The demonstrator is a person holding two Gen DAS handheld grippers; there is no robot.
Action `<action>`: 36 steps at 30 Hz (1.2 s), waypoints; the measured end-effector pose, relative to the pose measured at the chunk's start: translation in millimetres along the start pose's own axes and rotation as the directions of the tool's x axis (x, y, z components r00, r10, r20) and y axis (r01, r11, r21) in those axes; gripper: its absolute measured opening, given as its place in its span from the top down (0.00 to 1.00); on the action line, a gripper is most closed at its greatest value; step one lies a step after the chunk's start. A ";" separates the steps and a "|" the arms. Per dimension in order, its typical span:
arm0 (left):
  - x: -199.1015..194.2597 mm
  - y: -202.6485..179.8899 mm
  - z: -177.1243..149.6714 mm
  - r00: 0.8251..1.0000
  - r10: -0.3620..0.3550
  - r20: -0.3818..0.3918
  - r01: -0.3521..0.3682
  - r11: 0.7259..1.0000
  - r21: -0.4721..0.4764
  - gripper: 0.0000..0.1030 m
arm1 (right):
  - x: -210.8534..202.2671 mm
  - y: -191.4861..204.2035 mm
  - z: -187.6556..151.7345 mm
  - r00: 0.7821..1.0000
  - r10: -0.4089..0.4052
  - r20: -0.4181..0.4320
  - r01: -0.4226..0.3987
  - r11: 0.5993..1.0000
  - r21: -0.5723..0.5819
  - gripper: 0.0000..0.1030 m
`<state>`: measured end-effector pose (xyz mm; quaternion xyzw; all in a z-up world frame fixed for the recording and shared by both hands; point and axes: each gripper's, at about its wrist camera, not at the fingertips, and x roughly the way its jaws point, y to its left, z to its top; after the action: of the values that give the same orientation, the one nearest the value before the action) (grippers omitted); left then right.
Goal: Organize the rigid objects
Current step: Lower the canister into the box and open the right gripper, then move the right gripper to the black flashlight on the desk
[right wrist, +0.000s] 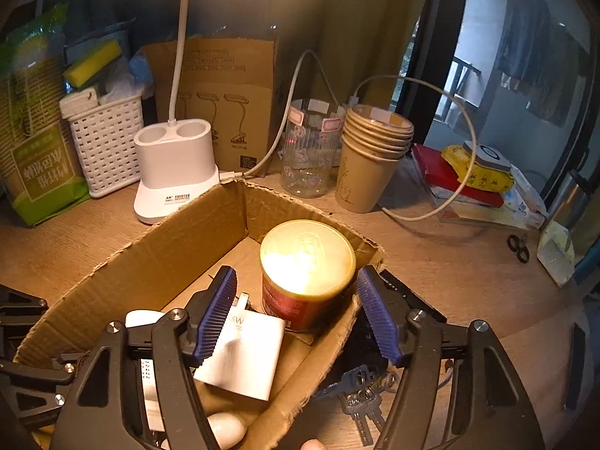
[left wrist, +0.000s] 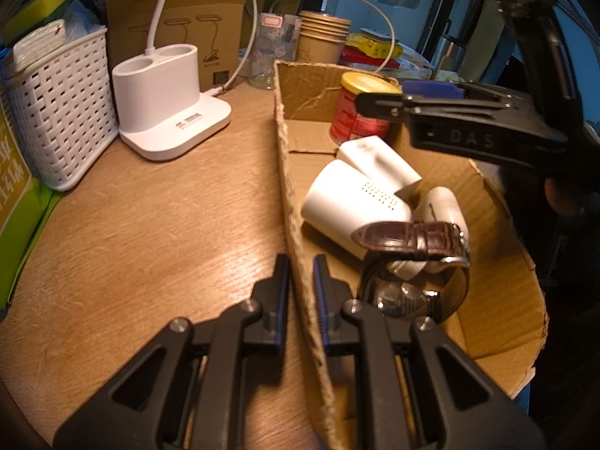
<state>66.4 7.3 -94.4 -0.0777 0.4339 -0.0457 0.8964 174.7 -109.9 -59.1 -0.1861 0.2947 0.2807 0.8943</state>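
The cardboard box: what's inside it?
Inside the cardboard box: a red tin with a yellow lid, white chargers, a wristwatch with a brown strap. The left gripper clamps its wall. Whatever lies beneath the pile is hidden.

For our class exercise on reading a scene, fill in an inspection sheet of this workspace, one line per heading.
Surface: wooden table, lamplit.
Job's things: cardboard box holds a red can, white charger, white casings and a brown-strapped wristwatch; keys lie outside, by its wall.
Clutter: white basket, paper cup stack, clear jar, books.
Grippers: left tongs clamp the box wall; right tongs open above the can.
Cables: white cable loops from the lamp base.
Surroundings: dark window at the right.
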 end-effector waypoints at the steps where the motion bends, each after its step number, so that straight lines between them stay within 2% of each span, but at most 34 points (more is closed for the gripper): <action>1: -0.1 -0.3 0.1 1.000 -0.001 0.000 0.001 1.000 0.001 0.86 | -4.8 -0.8 -0.6 1.000 -0.006 0.013 0.006 1.000 0.005 0.32; 9: 0.4 -0.5 -0.3 1.000 0.000 0.000 0.000 1.000 0.001 0.86 | -45.1 -3.7 -9.2 0.996 -0.031 0.089 0.028 0.999 0.038 0.32; 15: 0.3 -0.3 -0.2 1.000 -0.001 0.000 0.001 1.000 0.001 0.86 | -67.7 -1.0 -24.5 0.994 -0.042 0.105 0.037 0.998 0.043 0.32; 21: 0.4 -0.3 -0.2 1.000 -0.001 0.000 0.001 1.000 0.001 0.86 | -81.8 -22.2 -42.1 0.991 -0.077 0.110 0.065 0.992 0.107 0.32; 24: 0.4 -0.3 -0.2 1.000 -0.001 0.000 0.001 1.000 0.001 0.86 | -82.7 -33.8 -51.6 0.990 -0.090 0.111 0.073 0.987 0.144 0.32; 28: 0.4 -0.2 -0.1 1.000 -0.001 0.000 0.001 1.000 0.001 0.86 | -71.7 -49.1 -65.5 0.993 -0.096 0.073 0.081 0.979 0.188 0.32; 36: 0.4 -0.2 -0.2 1.000 -0.001 0.000 0.001 1.000 0.001 0.86 | -35.0 -62.1 -67.6 0.997 -0.075 0.007 0.072 0.981 0.178 0.32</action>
<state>66.6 7.0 -94.8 -0.0777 0.4340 -0.0463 0.8964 160.7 -205.3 -77.8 -0.1146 0.3052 0.2215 0.9191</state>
